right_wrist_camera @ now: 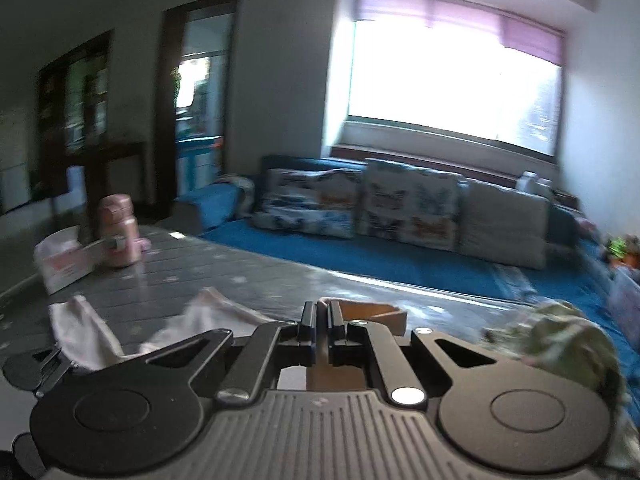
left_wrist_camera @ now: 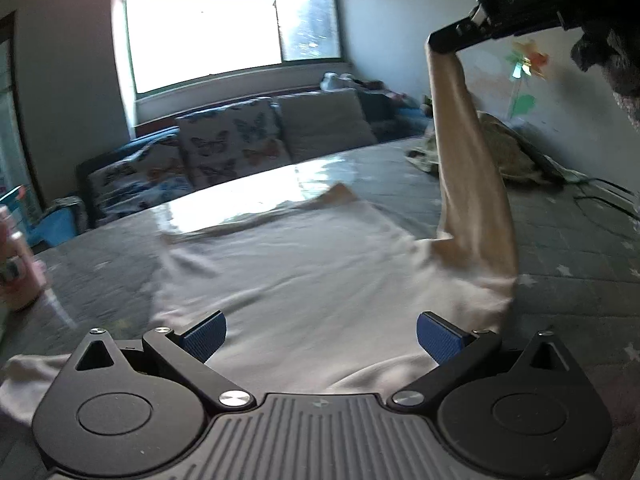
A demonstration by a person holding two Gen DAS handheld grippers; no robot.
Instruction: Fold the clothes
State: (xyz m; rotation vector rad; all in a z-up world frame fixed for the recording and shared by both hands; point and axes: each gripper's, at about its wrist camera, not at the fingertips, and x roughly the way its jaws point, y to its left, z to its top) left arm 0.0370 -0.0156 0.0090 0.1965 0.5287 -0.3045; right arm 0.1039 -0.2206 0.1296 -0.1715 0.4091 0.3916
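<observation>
A pale pink long-sleeved top (left_wrist_camera: 296, 272) lies spread flat on the grey quilted table (left_wrist_camera: 580, 248). My left gripper (left_wrist_camera: 321, 338) is open, its blue pads (left_wrist_camera: 206, 334) just above the garment's near edge. My right gripper (left_wrist_camera: 434, 42) shows at the upper right, shut on the cuff of the sleeve (left_wrist_camera: 468, 168), which it holds lifted high and taut above the table. In the right wrist view the right gripper (right_wrist_camera: 323, 314) has its jaws closed on the sleeve cuff (right_wrist_camera: 374, 311), with the top (right_wrist_camera: 208, 316) lying below it.
A crumpled green patterned garment (left_wrist_camera: 504, 152) lies at the table's far right, also in the right wrist view (right_wrist_camera: 560, 340). A pink bottle (right_wrist_camera: 120, 232) and a white box (right_wrist_camera: 64, 264) stand at the left. A blue sofa with cushions (right_wrist_camera: 400, 208) lies beyond the table.
</observation>
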